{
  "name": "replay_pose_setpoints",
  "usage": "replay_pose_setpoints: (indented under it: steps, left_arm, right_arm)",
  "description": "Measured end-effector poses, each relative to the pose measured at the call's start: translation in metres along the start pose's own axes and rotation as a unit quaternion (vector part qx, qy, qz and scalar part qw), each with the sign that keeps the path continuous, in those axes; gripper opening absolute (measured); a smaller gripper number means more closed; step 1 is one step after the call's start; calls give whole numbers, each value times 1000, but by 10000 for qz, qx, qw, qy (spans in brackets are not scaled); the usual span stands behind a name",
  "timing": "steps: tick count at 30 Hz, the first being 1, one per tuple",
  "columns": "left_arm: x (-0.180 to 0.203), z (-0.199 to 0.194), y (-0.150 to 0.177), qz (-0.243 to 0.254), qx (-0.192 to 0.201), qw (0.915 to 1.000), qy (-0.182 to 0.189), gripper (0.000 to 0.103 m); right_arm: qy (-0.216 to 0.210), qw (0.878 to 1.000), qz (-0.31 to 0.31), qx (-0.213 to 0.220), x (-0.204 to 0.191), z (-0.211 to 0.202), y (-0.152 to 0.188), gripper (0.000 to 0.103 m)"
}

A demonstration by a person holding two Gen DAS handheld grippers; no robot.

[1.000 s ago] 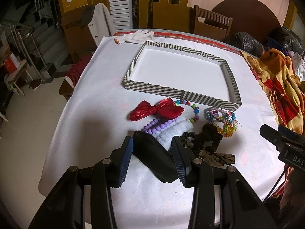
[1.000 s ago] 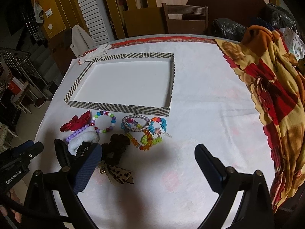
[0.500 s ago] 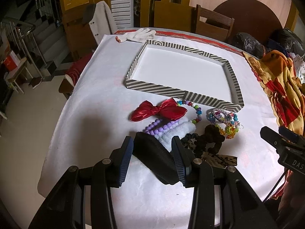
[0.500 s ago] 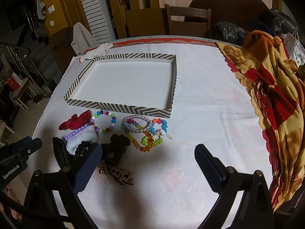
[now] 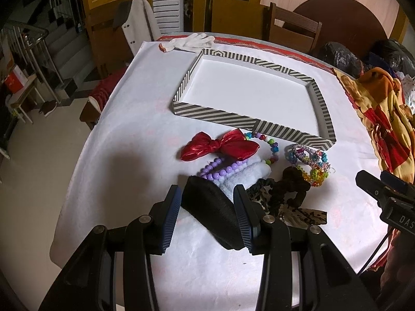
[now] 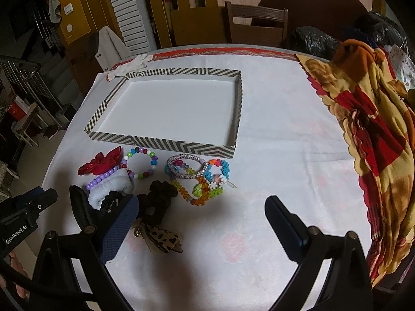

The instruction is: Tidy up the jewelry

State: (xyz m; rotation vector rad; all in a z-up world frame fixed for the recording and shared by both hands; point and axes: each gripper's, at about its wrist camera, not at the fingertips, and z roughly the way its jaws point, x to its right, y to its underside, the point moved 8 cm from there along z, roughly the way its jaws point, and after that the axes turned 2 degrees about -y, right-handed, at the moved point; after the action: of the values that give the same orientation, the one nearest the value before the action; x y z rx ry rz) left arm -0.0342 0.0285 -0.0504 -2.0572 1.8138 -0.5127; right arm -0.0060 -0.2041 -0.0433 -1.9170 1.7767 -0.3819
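Note:
My left gripper (image 5: 207, 215) is shut on a black fabric piece (image 5: 212, 215) and holds it above the tablecloth, near the pile. The pile lies in front of the striped tray (image 5: 233, 118): a red bow (image 5: 220, 147), a purple bead bracelet (image 5: 220, 169), a white scrunchie (image 5: 243, 175), a dark scrunchie (image 5: 290, 189) and colourful bead bracelets (image 5: 311, 160). In the right wrist view my right gripper (image 6: 205, 220) is open and empty, just before the bead bracelets (image 6: 202, 178) and a leopard bow (image 6: 160, 238). The tray (image 6: 160, 140) holds nothing.
A white glove (image 5: 189, 42) lies behind the tray. An orange and red patterned cloth (image 6: 371, 129) drapes over the table's right side. Chairs (image 6: 256, 23) stand behind the round table. The table's left edge (image 5: 77, 171) drops to the floor.
Both grippers have drawn back and risen slightly, so the tray and pile sit lower in view. The left gripper still holds the black fabric piece. The right stays open.

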Motion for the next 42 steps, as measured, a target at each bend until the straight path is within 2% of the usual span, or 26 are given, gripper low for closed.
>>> replay_pose_setpoints:
  steps: [6,11,42]
  left_arm:
    - [0,1,1,-1,-22,10000,10,22]
    - [0,1,1,-3,-23,10000,14,22]
    - [-2,5,5,-50,-191,9998,97,22]
  right_arm:
    - [0,9996,63,-292,-2,1,4,100]
    - [9,10000,-2,-82,-1,0,1,100]
    - [100,9998,-148,-49,1,5,5,100]
